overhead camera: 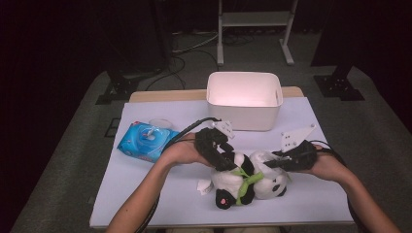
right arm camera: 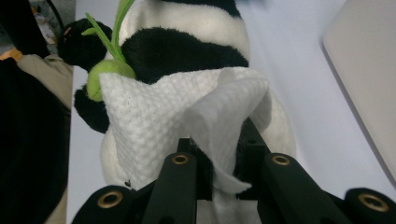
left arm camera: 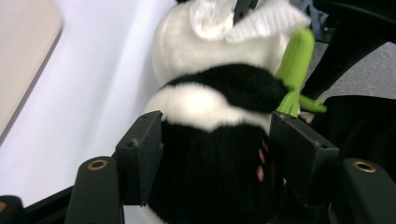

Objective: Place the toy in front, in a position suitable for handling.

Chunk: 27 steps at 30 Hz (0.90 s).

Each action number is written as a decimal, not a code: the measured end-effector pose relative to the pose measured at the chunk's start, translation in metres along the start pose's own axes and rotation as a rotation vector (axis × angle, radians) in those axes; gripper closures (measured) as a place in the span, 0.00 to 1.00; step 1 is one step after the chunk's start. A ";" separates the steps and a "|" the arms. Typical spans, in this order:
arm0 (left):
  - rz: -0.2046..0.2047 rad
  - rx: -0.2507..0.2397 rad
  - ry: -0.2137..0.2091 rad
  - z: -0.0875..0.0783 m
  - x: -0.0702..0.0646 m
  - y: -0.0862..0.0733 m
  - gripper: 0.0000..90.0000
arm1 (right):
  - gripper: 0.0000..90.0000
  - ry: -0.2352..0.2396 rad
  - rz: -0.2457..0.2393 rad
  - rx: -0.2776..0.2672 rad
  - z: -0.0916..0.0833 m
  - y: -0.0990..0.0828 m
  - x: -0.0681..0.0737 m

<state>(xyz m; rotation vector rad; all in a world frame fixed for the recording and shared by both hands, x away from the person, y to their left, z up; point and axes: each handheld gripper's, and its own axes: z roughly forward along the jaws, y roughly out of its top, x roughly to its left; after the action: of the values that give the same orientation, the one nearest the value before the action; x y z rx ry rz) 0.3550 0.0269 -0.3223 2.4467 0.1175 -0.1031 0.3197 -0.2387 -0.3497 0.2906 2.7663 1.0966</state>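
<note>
In the high view, the panda toy lay on the white table, its middle hidden under the left gripper and right gripper. The left gripper view showed jaws straddling the panda's black fur; contact was unclear. In the right gripper view, jaws pinched a white wipe against the panda, its head cut off.

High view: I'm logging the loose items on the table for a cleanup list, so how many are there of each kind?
Plush panda: 1
White wipe: 1
Blue wipes pack: 1
White bin: 1
Total: 4
</note>
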 end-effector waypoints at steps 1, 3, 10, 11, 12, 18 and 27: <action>0.002 -0.007 -0.014 0.001 -0.001 0.003 0.38 | 0.89 -0.001 -0.006 0.003 0.000 0.000 0.001; 0.018 -0.013 -0.018 0.001 -0.003 0.008 0.38 | 0.89 0.005 -0.007 0.009 -0.001 0.002 0.005; 0.013 0.016 -0.026 0.005 0.001 0.016 0.38 | 0.89 0.003 -0.055 0.014 -0.004 0.003 0.018; 0.009 0.021 -0.028 0.006 0.002 0.016 0.37 | 0.89 0.004 -0.059 0.014 -0.005 0.003 0.020; 0.002 0.022 -0.032 0.007 0.003 0.016 0.37 | 0.89 0.002 -0.065 0.013 -0.005 0.003 0.021; -0.007 0.061 -0.085 0.020 0.005 0.011 0.37 | 0.89 0.009 -0.093 0.014 -0.009 0.002 0.030; -0.059 0.055 -0.150 0.026 0.004 0.004 0.37 | 0.89 -0.013 -0.111 -0.021 -0.029 0.012 0.021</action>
<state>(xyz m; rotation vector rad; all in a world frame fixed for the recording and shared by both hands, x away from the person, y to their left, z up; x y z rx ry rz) 0.3585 0.0078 -0.3405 2.4810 0.1224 -0.3191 0.2944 -0.2444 -0.3224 0.1395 2.7211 1.0913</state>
